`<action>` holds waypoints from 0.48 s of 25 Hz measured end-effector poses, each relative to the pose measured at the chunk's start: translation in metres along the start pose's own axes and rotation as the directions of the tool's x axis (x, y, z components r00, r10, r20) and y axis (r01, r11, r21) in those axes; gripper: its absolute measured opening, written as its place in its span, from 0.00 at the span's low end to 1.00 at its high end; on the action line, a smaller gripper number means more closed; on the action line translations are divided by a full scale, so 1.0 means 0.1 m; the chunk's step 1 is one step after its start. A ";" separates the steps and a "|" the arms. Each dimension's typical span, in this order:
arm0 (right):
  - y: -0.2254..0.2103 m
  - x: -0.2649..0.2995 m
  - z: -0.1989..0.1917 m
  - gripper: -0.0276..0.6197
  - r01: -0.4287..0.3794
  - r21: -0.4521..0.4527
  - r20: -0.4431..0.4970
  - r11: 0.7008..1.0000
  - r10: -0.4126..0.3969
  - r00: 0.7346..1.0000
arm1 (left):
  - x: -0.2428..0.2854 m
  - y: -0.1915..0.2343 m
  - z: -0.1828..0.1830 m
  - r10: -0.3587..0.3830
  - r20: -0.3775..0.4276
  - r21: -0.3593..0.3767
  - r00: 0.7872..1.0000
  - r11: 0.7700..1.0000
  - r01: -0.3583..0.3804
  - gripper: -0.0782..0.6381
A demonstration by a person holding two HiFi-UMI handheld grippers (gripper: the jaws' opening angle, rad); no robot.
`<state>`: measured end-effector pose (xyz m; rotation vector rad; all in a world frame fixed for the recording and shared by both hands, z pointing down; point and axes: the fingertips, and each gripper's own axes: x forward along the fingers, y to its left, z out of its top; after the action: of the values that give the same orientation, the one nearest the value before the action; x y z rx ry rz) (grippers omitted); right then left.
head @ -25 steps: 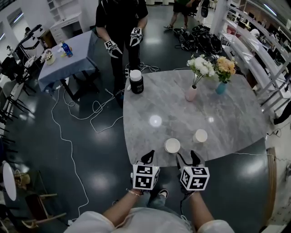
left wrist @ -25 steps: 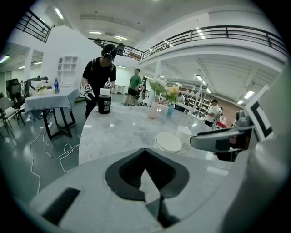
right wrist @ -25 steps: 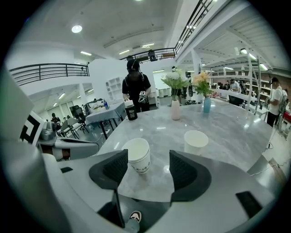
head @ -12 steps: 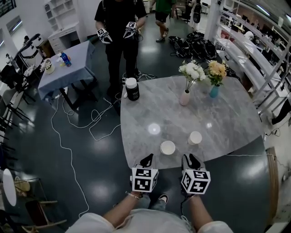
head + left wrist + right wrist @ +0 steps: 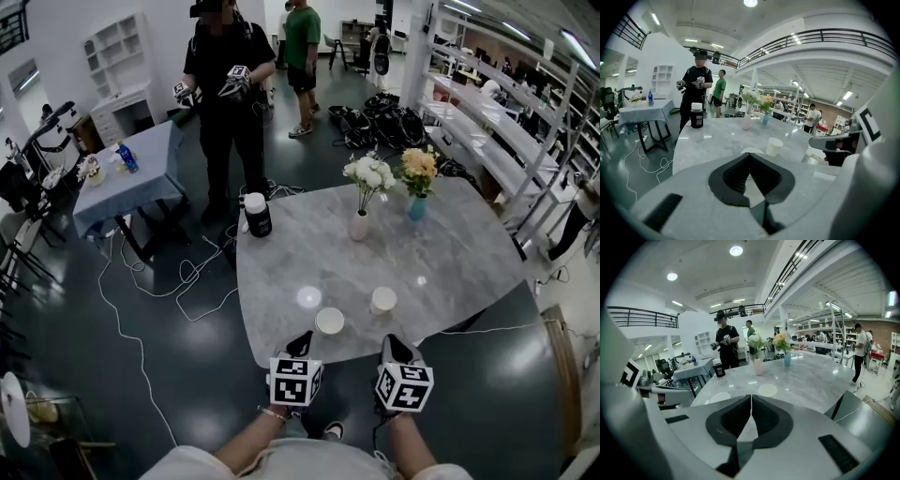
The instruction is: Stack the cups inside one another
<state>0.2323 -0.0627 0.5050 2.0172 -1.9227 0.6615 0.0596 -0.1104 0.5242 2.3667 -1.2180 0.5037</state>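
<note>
L gripper (image 5: 301,339): jaws pressed together, empty. R gripper (image 5: 396,345): jaws just been closing, now tip to tip, nothing betw. them. Both hang at the near table (image 5: 450,253) edge. Left cup (image 5: 329,321) is mostly hidden behind the L jaws in the left gripper view. Right cup (image 5: 382,300) stands apart from it, both mouth-up. Farther back: black jar (image 5: 255,214), 2 vases (image 5: 359,225) w/ flowers. Grey marble top, dark floor (image 5: 75,309) w/ cables (image 5: 141,309). A person (image 5: 220,94) stands beyond.
</note>
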 end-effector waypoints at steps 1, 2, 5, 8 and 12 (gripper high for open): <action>-0.03 -0.03 0.00 0.06 0.005 -0.002 -0.001 1.000 -0.005 1.000 | 0.01 -0.04 0.02 -0.010 0.003 0.001 1.000 1.000 0.010 0.10; -0.05 -0.05 0.00 0.06 0.010 -0.001 -0.001 1.000 -0.010 1.000 | 0.02 -0.08 0.03 -0.020 0.006 0.002 1.000 1.000 0.020 0.10; -0.11 -0.15 0.01 0.06 0.024 0.008 0.009 1.000 -0.024 1.000 | 0.04 -0.22 0.06 -0.045 0.007 0.012 0.999 0.999 0.045 0.10; -0.17 -0.26 0.02 0.06 0.042 0.013 0.016 0.999 -0.042 0.999 | 0.03 -0.35 0.10 -0.069 0.008 0.033 0.998 0.997 0.069 0.10; -0.25 -0.36 0.00 0.06 0.063 0.021 0.019 0.998 -0.063 0.998 | 0.02 -0.48 0.11 -0.101 0.009 0.049 0.995 0.994 0.100 0.10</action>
<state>0.2571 -0.0299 0.4898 2.0946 -1.8617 0.6505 0.1017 -0.0927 0.5063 2.4607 -1.0968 0.4924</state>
